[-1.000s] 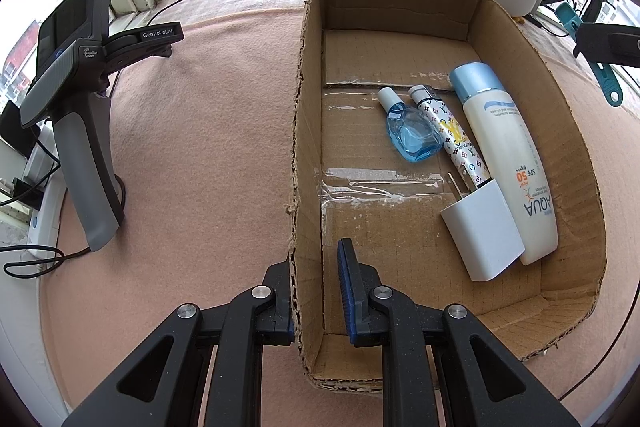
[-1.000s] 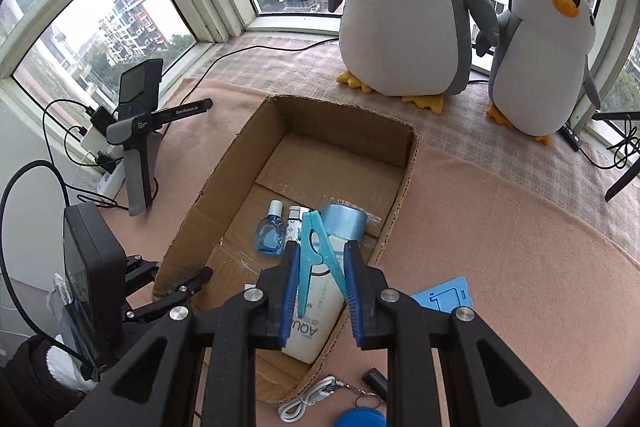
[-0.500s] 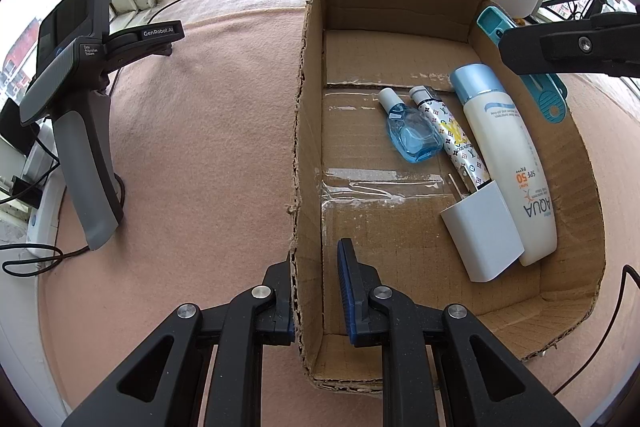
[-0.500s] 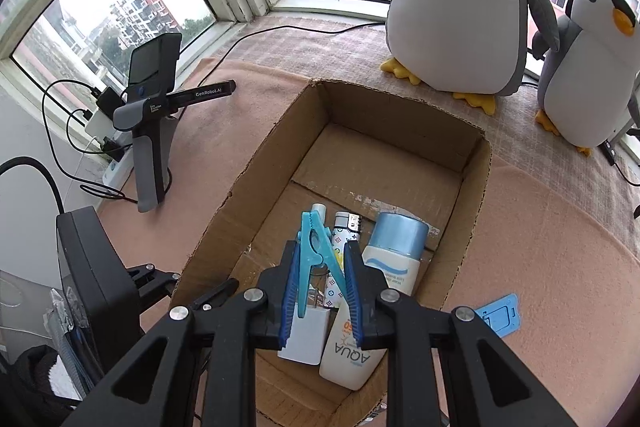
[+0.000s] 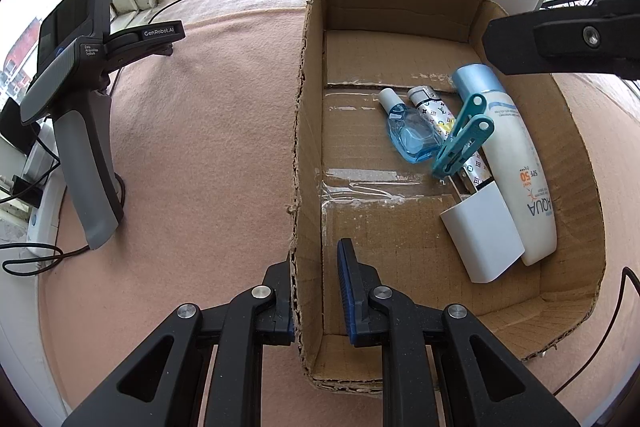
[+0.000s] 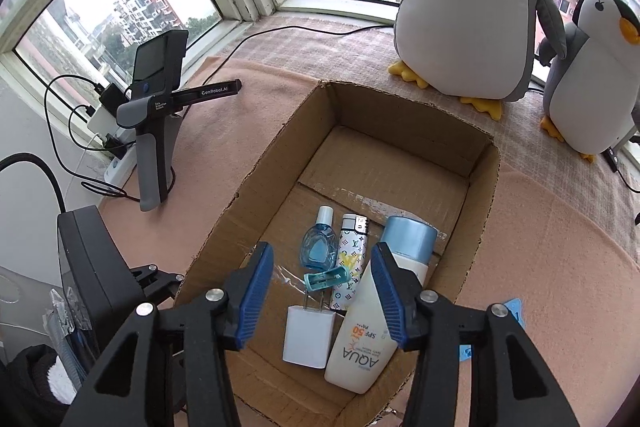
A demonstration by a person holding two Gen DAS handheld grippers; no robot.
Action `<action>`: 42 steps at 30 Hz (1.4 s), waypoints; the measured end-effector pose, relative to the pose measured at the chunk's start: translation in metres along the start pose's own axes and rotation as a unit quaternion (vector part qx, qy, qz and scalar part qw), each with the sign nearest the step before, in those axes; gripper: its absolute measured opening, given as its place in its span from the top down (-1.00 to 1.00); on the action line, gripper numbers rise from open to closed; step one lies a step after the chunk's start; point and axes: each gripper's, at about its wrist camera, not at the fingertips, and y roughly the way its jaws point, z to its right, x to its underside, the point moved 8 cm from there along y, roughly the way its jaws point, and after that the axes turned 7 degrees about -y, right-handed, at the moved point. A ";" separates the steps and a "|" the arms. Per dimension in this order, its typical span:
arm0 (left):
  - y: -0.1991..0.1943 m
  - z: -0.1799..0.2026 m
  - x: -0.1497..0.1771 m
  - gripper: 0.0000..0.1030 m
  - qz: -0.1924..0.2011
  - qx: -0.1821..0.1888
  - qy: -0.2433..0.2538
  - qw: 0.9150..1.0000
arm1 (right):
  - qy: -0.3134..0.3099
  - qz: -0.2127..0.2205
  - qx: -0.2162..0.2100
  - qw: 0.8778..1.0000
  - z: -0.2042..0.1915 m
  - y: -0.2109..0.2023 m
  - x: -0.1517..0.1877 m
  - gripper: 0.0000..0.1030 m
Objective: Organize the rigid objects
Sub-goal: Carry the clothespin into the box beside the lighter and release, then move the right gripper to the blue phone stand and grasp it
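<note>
Clamping the near left wall of the box (image 5: 308, 155), the left gripper (image 5: 314, 291) has one finger outside the cardboard and one inside, jaws closed on that wall. Over the box, the right gripper (image 6: 320, 291) has its jaws opening, nothing pressed between the blue pads (image 6: 256, 291). The teal clip (image 5: 462, 137) is free of them and, in the left wrist view, sits tilted over the patterned tube (image 6: 350, 259), its lower end near the charger (image 5: 482, 235); whether it rests there or is in the air cannot be told. On the box floor, side by side: a small blue bottle (image 5: 410, 133), the tube, then the sunscreen (image 5: 516, 163) along the right wall, with the white charger at the near end of the tube, prongs pointing away from the left wrist camera. The box stands on a pink blanket (image 5: 208, 155). Two plush penguins (image 6: 472, 7) stand beyond its far end by the window. A spare handheld gripper (image 6: 156, 131) stands upright to the left of the box.
</note>
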 end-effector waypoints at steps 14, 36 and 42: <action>-0.001 0.000 0.001 0.66 0.002 -0.002 0.001 1.000 | 0.027 0.007 0.015 1.000 0.029 -0.019 0.015 -0.09; -0.001 0.000 0.001 0.66 0.002 -0.002 0.002 1.000 | 0.141 -0.043 0.030 0.989 0.119 -0.022 0.103 -0.09; -0.002 0.000 0.001 0.66 0.002 -0.002 0.002 1.000 | 0.103 -0.070 0.030 0.992 0.107 -0.014 0.125 -0.09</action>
